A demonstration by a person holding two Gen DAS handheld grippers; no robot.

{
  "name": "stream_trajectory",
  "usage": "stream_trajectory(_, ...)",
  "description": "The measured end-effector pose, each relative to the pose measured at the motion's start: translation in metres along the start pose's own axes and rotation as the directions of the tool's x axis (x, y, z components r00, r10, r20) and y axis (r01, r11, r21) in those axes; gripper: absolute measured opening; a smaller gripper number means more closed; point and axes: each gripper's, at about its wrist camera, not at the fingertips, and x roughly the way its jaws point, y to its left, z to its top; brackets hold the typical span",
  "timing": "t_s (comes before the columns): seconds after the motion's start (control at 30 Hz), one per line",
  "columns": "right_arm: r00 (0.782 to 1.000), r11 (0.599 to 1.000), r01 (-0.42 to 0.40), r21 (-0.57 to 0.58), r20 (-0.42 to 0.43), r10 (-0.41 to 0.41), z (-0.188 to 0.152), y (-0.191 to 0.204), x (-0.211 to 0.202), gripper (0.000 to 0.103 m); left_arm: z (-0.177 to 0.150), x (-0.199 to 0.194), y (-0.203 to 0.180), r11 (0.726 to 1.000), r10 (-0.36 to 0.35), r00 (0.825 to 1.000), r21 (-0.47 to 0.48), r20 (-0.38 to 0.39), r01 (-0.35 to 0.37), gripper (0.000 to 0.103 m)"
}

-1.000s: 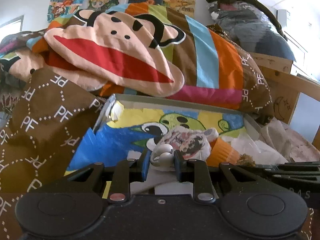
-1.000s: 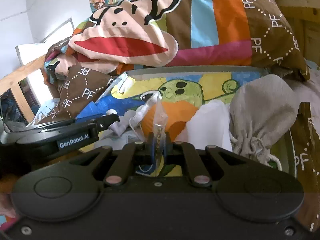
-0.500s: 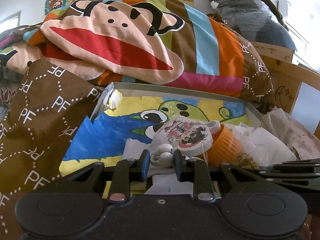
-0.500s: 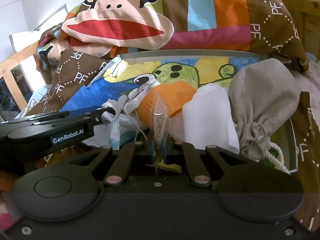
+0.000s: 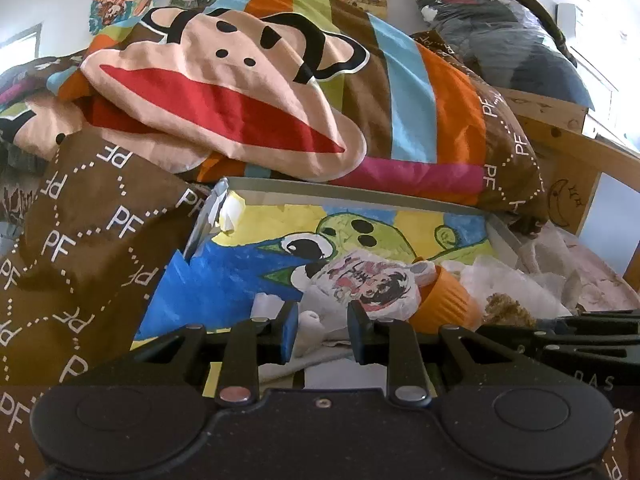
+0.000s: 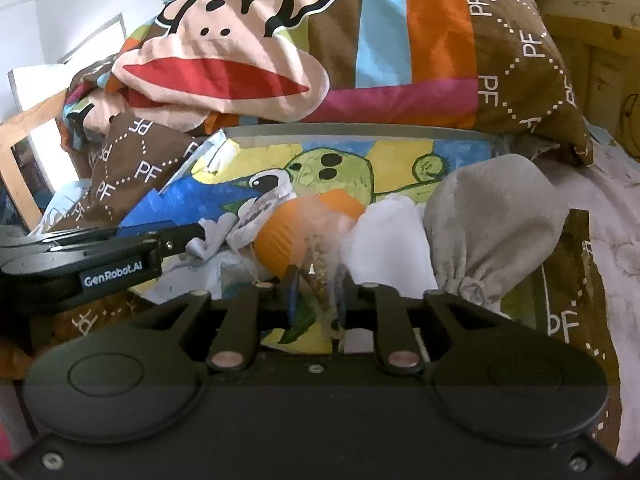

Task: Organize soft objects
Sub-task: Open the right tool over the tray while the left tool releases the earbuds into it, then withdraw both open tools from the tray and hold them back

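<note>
A tray with a cartoon painting holds the soft things. A white printed plush lies at its near edge, with its pale foot between the parted pads of my left gripper, which is open. Beside it sit an orange ribbed ball, a white cloth and a grey drawstring pouch. My right gripper is open, its pads slightly apart around a clear plastic bag of brownish bits, which looks blurred.
A big monkey-face pillow and a striped brown duvet pile up behind the tray. Brown PF-print fabric lies to the left. A wooden bed frame stands at the right. The left gripper shows in the right wrist view.
Both grippers have opened: the left let go of the plush foot, the right loosened on the plastic bag. Both moved nearer the tray.
</note>
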Motion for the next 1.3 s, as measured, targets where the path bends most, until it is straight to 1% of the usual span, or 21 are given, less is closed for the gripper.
stream_trajectory(0.17,1.0,1.0,-0.005,0.003,0.007,0.005,0.002,-0.004,-0.004,0.028,0.001,0.0,-0.001,1.0,0.0,1.0,0.003,-0.001,0.0,0.028)
stream_trajectory(0.3,1.0,1.0,0.006,-0.004,0.015,-0.006,0.003,-0.003,-0.006,0.029,0.001,0.0,-0.001,1.0,-0.001,1.0,0.003,0.0,0.001,0.028)
stream_trajectory(0.5,0.999,1.0,0.016,0.006,0.04,-0.017,0.005,-0.007,-0.01,0.036,0.003,-0.002,-0.002,1.0,-0.001,1.0,-0.001,0.004,0.001,0.028)
stream_trajectory(0.67,0.997,1.0,0.028,0.013,0.074,-0.028,0.008,-0.012,-0.018,0.044,0.006,-0.005,-0.005,1.0,-0.001,1.0,0.001,0.014,0.001,0.029)
stream_trajectory(0.83,0.993,0.999,0.026,0.022,0.115,-0.028,0.015,-0.019,-0.03,0.053,0.011,-0.013,-0.007,1.0,0.001,0.999,-0.003,0.035,-0.001,0.033)
stream_trajectory(0.9,0.991,0.999,0.028,0.03,0.132,-0.031,0.018,-0.022,-0.036,0.058,0.014,-0.017,-0.008,1.0,0.004,0.999,-0.003,0.047,-0.003,0.034)
stream_trajectory(0.97,0.987,0.998,0.031,0.046,0.155,-0.038,0.022,-0.026,-0.043,0.067,0.018,-0.022,-0.009,1.0,0.005,0.998,-0.005,0.059,-0.005,0.037)
stream_trajectory(1.0,0.985,0.998,0.033,0.054,0.166,-0.041,0.024,-0.028,-0.047,0.07,0.02,-0.025,-0.009,1.0,0.004,0.998,-0.007,0.065,-0.004,0.039)
stream_trajectory(1.07,0.981,0.997,0.041,0.063,0.188,-0.053,0.028,-0.032,-0.055,0.083,0.023,-0.031,-0.01,1.0,0.005,0.997,-0.007,0.077,-0.004,0.042)
stream_trajectory(1.17,0.973,0.996,0.053,0.074,0.221,-0.068,0.034,-0.035,-0.068,0.091,0.028,-0.039,-0.011,1.0,0.008,0.996,0.002,0.092,-0.008,0.048)
stream_trajectory(1.3,0.965,0.994,0.055,0.092,0.252,-0.077,0.042,-0.04,-0.085,0.1,0.034,-0.05,-0.013,1.0,0.011,0.994,0.007,0.111,-0.011,0.057)
